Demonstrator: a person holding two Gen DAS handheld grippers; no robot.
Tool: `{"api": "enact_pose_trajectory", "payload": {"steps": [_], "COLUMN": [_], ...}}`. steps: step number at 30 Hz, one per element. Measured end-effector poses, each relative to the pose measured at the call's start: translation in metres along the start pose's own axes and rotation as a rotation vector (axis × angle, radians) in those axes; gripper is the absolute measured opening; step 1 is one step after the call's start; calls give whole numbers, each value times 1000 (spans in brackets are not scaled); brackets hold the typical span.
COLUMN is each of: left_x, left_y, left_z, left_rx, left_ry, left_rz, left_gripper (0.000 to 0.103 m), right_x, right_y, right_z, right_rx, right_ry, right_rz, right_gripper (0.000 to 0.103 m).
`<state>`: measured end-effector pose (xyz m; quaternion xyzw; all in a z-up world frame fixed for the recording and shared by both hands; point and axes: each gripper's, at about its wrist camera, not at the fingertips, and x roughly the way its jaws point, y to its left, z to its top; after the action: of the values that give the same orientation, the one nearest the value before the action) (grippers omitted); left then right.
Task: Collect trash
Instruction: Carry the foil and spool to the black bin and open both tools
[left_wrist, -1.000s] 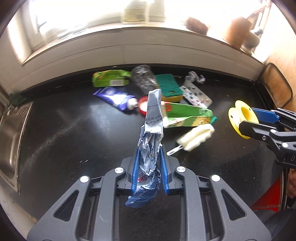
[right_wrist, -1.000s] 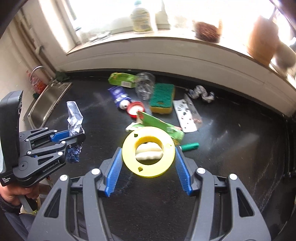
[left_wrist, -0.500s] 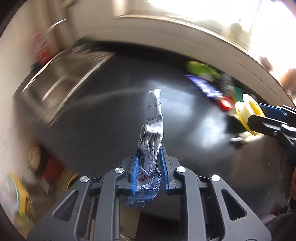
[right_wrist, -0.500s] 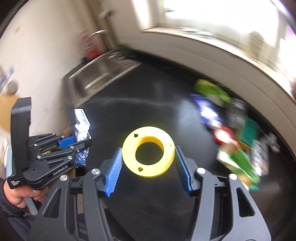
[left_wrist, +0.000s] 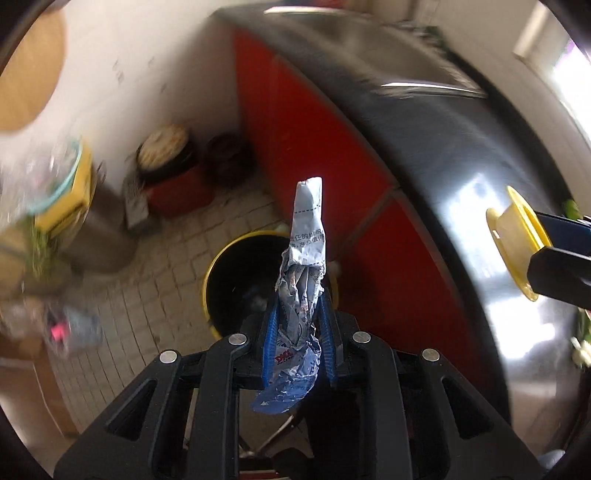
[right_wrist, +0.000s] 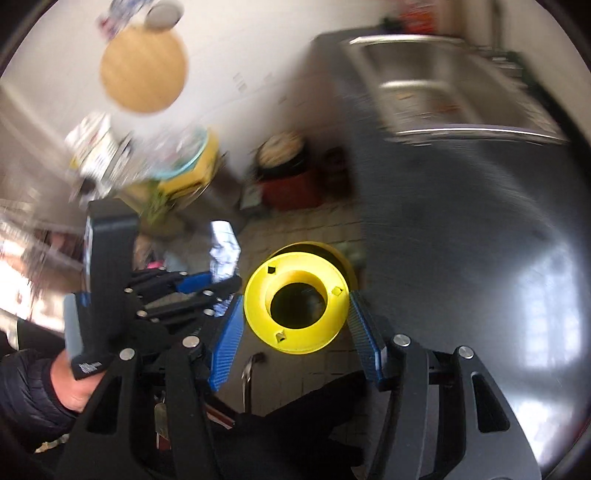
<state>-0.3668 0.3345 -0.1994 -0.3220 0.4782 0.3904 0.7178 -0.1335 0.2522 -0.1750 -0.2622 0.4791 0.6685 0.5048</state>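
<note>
Tiled floor and red cabinet fronts (left_wrist: 317, 155) filled my blurred views, with the black counter (left_wrist: 461, 177) to the right of the fingers. I had the crumpled wrapper (left_wrist: 301, 291) pinched narrow in my left gripper (left_wrist: 300, 341), its tip standing up past the blue pads (left_wrist: 271, 336). Beyond those fingers, lower down, sat the yellow-rimmed bin (left_wrist: 214, 269). My right gripper (right_wrist: 295, 323) clamped the yellow spool (right_wrist: 295, 304) between its pads (right_wrist: 364, 341), the bin showing through its hole
</note>
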Motion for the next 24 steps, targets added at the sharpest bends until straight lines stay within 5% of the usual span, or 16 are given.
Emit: {"api": "enact_pose_trajectory", "payload": {"steps": [8,15,16,18,19,24], "left_x": [72,105,106,106,105,99], "left_y": [46,63,65,69,70,75], "left_z": [-13,-18,-18,-19,-19,-18], "left_rx": [-136,-136,-139,-148,-152,-151], "left_ry": [35,49,49,55,47,42], "left_rz": [-23,-39,-46,-52,-42,-29], "left_gripper": [21,21,24,63,69,72], "right_x": [109,145,148,153,155,152], "right_y": [21,12,10,10,11,11], "right_z": [38,48,50,53,54,56], "right_rx": [-100,-105,-105,-112,-115,-110], "right_ry": [148,200,203,208,204,205], "right_rz": [12,-9,-11,-13,-19,-10], "right_gripper": [55,55,61,75,77,78]}}
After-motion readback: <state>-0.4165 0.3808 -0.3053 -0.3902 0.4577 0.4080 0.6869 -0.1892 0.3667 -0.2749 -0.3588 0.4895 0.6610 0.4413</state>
